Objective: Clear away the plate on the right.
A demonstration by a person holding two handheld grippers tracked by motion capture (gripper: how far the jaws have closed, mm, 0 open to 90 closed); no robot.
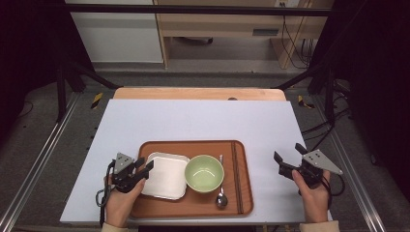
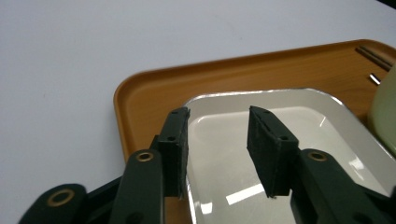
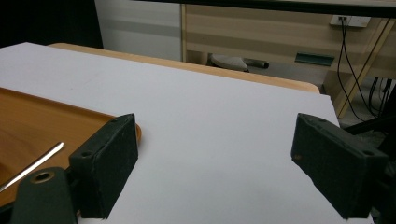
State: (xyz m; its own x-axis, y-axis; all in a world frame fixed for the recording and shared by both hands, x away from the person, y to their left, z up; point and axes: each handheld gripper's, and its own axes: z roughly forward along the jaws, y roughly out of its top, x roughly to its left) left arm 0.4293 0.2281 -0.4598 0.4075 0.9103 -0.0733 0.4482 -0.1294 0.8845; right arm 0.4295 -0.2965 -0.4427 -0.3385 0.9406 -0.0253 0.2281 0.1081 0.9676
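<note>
A brown tray point(image 1: 193, 145) lies on the white table top near the front edge. On it sit a white rectangular dish point(image 1: 167, 176), a green bowl point(image 1: 204, 172), a metal spoon point(image 1: 221, 198) and dark chopsticks point(image 1: 236, 176). My left gripper point(image 1: 146, 165) hovers at the dish's left edge. In the left gripper view its jaws stand apart over the dish point(image 2: 289, 116) rim, with nothing pressed between them point(image 2: 219, 119). My right gripper point(image 1: 288, 152) is held right of the tray, wide open over bare table point(image 3: 215, 123), with the tray's corner point(image 3: 42, 121) beside its left jaw.
The white sheet point(image 1: 193, 118) covers a wooden table whose far edge point(image 1: 198, 93) shows behind it. Metal frame rails run along both sides. A cabinet and cables stand beyond the table. The spoon handle point(image 3: 35, 163) lies near the right gripper's left jaw.
</note>
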